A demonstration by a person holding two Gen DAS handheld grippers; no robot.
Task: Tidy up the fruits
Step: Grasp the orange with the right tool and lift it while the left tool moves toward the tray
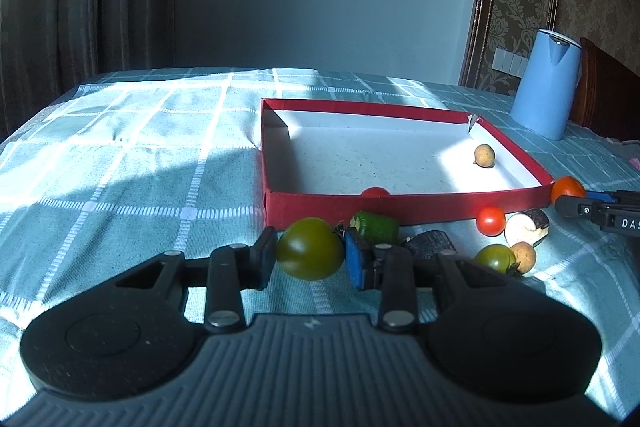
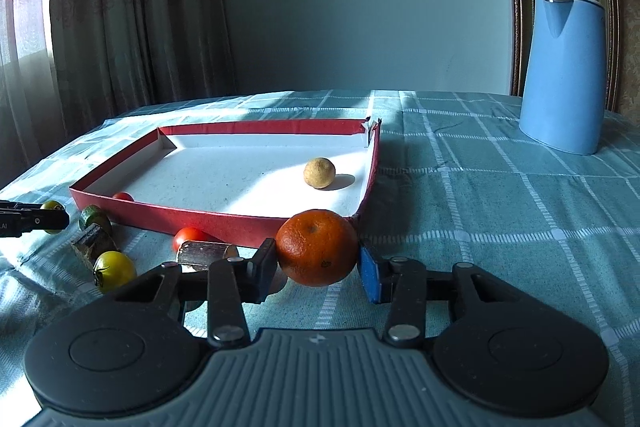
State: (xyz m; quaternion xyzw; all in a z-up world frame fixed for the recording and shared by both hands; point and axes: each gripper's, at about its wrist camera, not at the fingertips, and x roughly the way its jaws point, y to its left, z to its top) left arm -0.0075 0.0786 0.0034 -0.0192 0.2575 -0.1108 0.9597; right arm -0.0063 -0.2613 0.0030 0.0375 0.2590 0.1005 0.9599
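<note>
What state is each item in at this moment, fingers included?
Left gripper: fingers shut on the green tomato.
Right gripper: fingers shut on the orange.
Red box: open-topped, holding a tan round fruit and a red tomato.
Second red tomato: loose on the tablecloth, outside the box.
Blue kettle: upright, lid closed.

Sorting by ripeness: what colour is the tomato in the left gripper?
Dark olive green tomato, clearest in the left wrist view.
</note>
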